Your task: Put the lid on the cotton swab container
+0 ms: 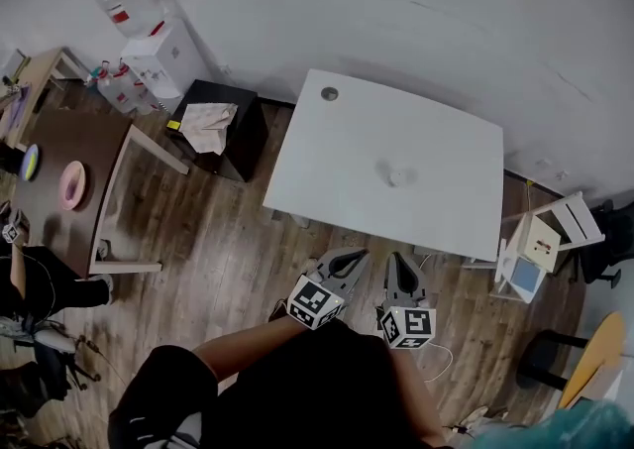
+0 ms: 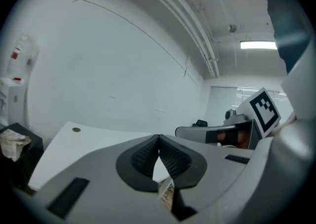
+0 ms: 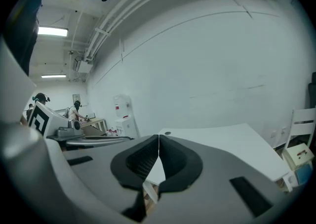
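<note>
On the white table [image 1: 436, 140] a small pale object [image 1: 398, 177] sits near the middle; it looks like the cotton swab container, and I cannot make out a separate lid. Both grippers hover close to the person's body, short of the table's near edge and far from the object. My left gripper [image 1: 352, 257] has its jaws pressed together with nothing between them, as the left gripper view [image 2: 158, 137] also shows. My right gripper [image 1: 395, 259] is likewise shut and empty [image 3: 158, 136]. The table [image 2: 84, 139] lies ahead of both [image 3: 222, 136].
A grey grommet [image 1: 329, 93] sits in the table's far left corner. A black side table with a cloth [image 1: 210, 125] and a water dispenser [image 1: 158, 51] stand to the left. A wooden table [image 1: 69, 174] is further left, and a small white chair [image 1: 545, 239] to the right.
</note>
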Motion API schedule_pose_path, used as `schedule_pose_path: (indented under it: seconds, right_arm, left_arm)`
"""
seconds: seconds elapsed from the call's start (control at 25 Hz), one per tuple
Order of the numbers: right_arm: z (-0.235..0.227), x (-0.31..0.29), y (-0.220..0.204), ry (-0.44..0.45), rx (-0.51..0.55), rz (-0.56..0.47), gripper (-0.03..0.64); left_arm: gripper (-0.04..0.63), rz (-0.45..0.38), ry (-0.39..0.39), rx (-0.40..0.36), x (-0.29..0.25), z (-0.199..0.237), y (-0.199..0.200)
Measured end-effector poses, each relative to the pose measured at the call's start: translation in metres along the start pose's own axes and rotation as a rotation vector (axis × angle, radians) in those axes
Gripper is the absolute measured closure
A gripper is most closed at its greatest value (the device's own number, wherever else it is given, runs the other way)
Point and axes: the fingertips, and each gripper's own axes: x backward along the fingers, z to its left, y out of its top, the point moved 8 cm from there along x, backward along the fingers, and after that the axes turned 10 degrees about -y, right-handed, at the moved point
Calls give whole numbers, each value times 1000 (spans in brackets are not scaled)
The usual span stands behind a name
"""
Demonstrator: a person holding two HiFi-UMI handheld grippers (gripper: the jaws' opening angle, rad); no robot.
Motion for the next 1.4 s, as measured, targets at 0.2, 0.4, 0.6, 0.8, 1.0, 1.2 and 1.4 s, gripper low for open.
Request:
schedule_pose_path:
  seconds: [0.2,0.4,0.6,0.8,1.0,1.2,1.4]
  right_arm:
    - [-11,79,-18,10,9,-27,583]
    - [-2,146,-48,29,19,-36,583]
    - [20,183,-55,40,37,-88,583]
    - [47,204,-53,44,92,-106,583]
    - [67,204,-58,23,124,-103,583]
    - [81,182,-49,-46,156,-94,583]
    - [97,153,-38,-90,159,-82,584]
  left_arm:
    - [581,-7,45,-58,-2,-88,-20]
    - [581,6,147,-125,21,-159,-47]
    - [581,5,218,-169,56,-190,-51]
    - [581,-42,286,-192,84,-208,-44]
    - [581,-53,270,-199,94,-204,-46]
    - [581,-59,196,-177,96,-175,-34]
    - [581,-32,148,-195,96,-141,-15]
